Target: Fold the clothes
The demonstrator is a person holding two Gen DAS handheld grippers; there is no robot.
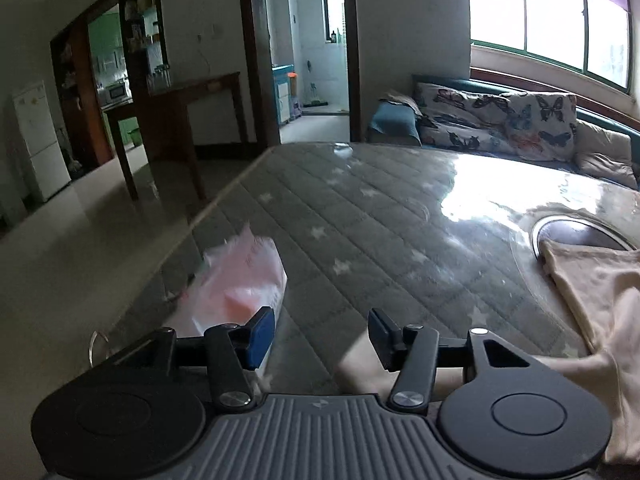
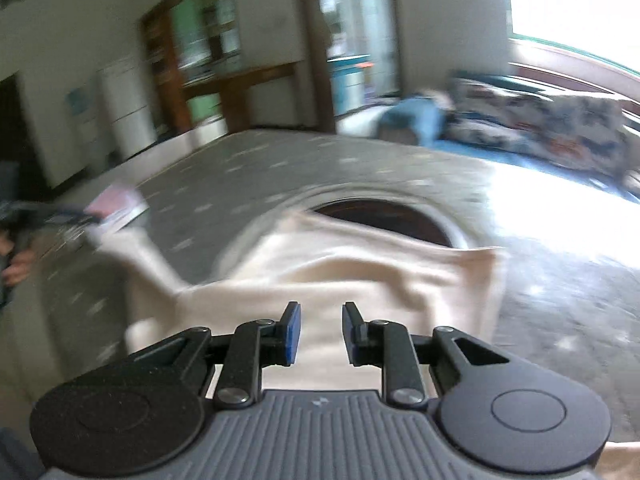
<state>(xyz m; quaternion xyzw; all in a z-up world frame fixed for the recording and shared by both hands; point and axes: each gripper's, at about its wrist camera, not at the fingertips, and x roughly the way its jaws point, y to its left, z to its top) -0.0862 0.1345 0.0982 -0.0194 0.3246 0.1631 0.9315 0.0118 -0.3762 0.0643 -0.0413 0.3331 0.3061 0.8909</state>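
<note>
Cream garment (image 2: 340,276) lies rumpled on the bench (image 1: 360,216), partly over a round hole (image 2: 384,220). Left gripper (image 1: 320,332) fingers apart, empty. Right gripper (image 2: 318,332) fingers narrowly parted above the cloth, gripping nothing. Risk: a tug could drop fabric into the hole, or snag the pink bag (image 1: 240,280).

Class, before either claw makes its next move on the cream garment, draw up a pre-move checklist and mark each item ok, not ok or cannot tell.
1. Left claw empty, jaws apart: ok.
2. Right claw empty, jaws apart above the cloth: ok.
3. Cream garment lying flat: not ok, it is rumpled, with one strip trailing left.
4. Garment clear of the round opening in the tabletop: not ok, its far edge reaches the rim.
5. Pink packet clear of the garment: ok.
6. Right wrist view sharp: not ok, blurred.
</note>
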